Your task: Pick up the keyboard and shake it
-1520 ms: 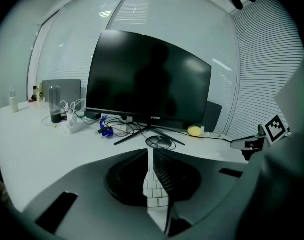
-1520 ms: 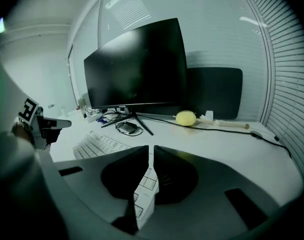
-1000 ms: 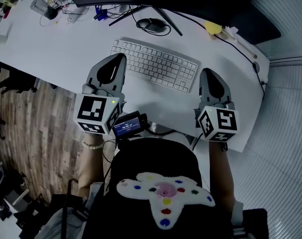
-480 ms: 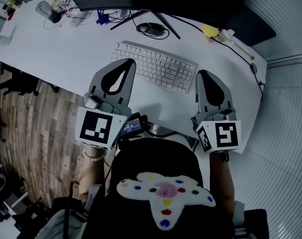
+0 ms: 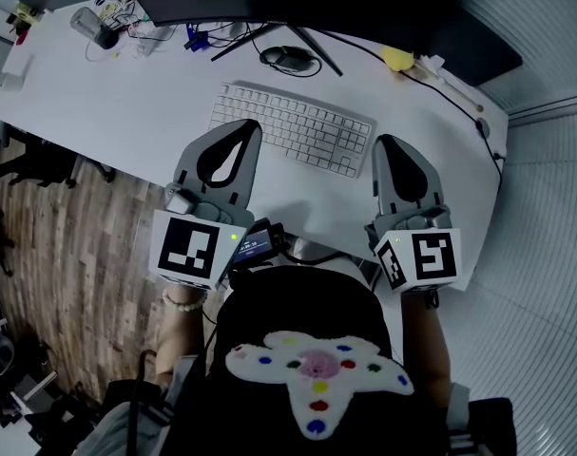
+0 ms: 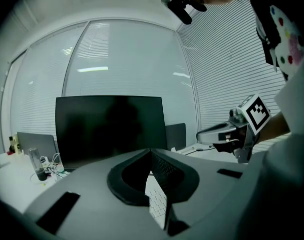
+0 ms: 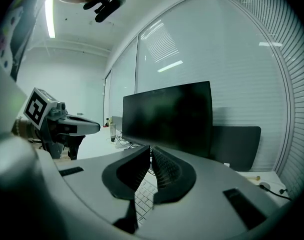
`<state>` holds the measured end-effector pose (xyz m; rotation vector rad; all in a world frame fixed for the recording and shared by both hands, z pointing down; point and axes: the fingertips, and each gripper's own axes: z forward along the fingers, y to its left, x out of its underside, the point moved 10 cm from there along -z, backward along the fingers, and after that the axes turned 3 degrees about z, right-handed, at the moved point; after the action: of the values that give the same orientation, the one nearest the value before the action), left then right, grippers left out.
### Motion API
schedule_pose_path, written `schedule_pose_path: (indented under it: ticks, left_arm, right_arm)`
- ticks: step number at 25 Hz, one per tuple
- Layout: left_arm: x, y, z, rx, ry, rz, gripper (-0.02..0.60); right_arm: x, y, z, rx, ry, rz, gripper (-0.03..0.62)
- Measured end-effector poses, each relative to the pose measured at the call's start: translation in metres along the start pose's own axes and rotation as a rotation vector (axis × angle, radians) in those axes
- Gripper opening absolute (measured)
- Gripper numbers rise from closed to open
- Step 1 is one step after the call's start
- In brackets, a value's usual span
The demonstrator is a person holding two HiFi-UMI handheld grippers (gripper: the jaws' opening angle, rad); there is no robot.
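Step in hand: the approach, as I judge it. Nothing is lifted yet, so the shake is still to come.
Keyboard: the white keyboard (image 5: 293,128) lies flat on the worktop (image 5: 126,93), in front of the dark monitor (image 6: 109,129) and on my side of the mouse (image 5: 290,55). Neither gripper touches it.
Left gripper: my left gripper (image 5: 253,126) has its jaws pressed together with nothing between them. In the head view its tip shows over the keyboard's near left edge, and it seems to hang above that edge, not rest on it.
Right gripper: my right gripper (image 5: 388,141) is closed too and empty. Its tip sits just beside the keyboard's right end.
Next move: I must spread both pairs of jaws, drop each to the worktop, and bring one onto each short end of the keyboard.
What it calls for: a matched, level grip at both ends, firm enough that the board will not twist or slip once I shake it.
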<state>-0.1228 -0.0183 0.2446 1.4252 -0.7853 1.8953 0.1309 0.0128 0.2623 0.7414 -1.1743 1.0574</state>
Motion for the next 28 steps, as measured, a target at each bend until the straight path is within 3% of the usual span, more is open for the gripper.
schedule_pose_path:
  ticks: [8,28]
  left_arm:
    - [0.005,-0.0002,-0.0012,-0.001,-0.007,0.025,0.017]
    - [0.006,-0.0004,-0.0061,-0.016,0.004,-0.012,0.017]
  right_arm:
    - [0.0036,-0.0023,-0.0037,0.008,-0.007,0.007,0.038]
    - [0.0012,0.0035,-0.0037,0.004,-0.002,-0.002,0.037]
